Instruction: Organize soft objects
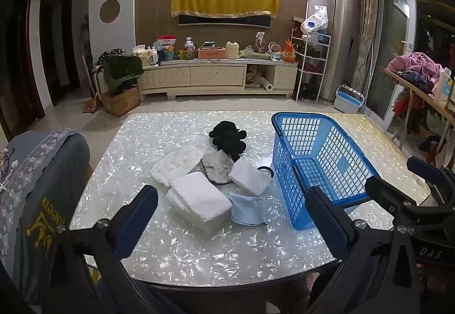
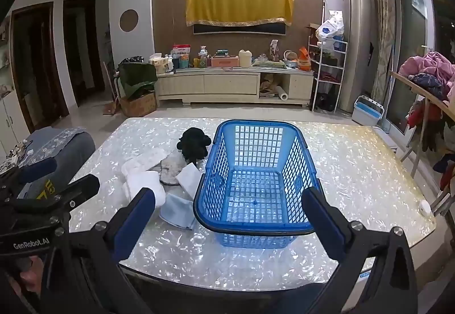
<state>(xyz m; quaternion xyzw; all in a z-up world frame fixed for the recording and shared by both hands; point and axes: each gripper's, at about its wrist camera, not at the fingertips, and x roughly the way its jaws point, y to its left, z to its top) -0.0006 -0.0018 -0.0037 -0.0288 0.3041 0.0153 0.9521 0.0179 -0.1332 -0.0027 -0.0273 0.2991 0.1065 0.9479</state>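
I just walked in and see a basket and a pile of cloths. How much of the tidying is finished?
Nothing looks done yet: the blue basket is empty. Nothing is in hand either; the left hand-held gripper and right hand-held gripper are both open above the table. Still left: the white folded towels, the light blue cloth and the black fuzzy item, all beside the basket.

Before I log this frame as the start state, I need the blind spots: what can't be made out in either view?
- Grey cloth: partly under the white towels and black plush, both views; its outline is unclear.
- Light blue cloth: the right wrist view's left finger covers one edge.
- Blue basket near wall base: hidden behind its own rim, right wrist view.
- Table near edge: cut off by both grippers.
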